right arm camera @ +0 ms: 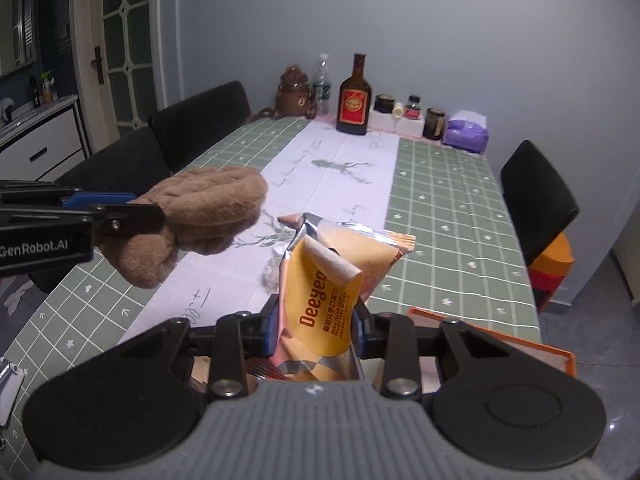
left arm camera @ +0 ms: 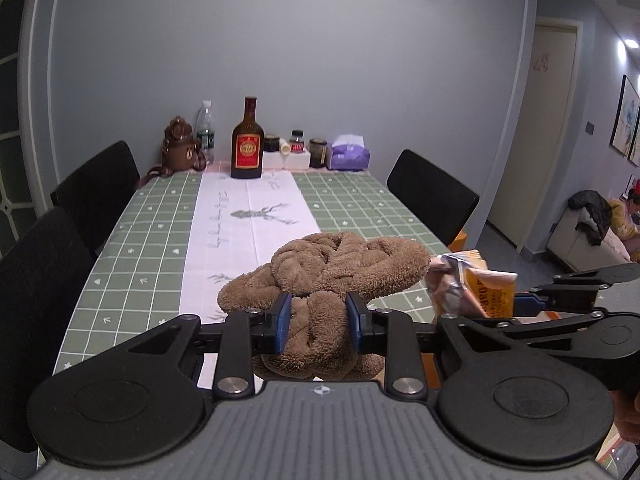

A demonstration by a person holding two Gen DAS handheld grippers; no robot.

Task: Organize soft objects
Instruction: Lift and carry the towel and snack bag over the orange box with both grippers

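Observation:
A brown knotted plush toy (left arm camera: 344, 264) hangs above the table, and my left gripper (left arm camera: 318, 312) is shut on its lower lobe, blue pads pressing both sides. In the right wrist view the same plush toy (right arm camera: 216, 208) shows at the left, held by the left gripper (right arm camera: 140, 210). My right gripper (right arm camera: 316, 320) is shut on a yellow and silver wipes packet (right arm camera: 340, 256), lifted off the table with its flap curling. That packet (left arm camera: 480, 288) and the right gripper (left arm camera: 524, 302) sit just right of the plush in the left wrist view.
The table (left arm camera: 360, 200) has a green checked cloth with a white runner. At its far end stand a brown bear figure (left arm camera: 180, 148), a water bottle (left arm camera: 205, 128), a dark bottle (left arm camera: 248, 144), jars and a purple tissue pack (left arm camera: 348, 154). Black chairs flank both sides. An orange tray (right arm camera: 520, 344) lies near right.

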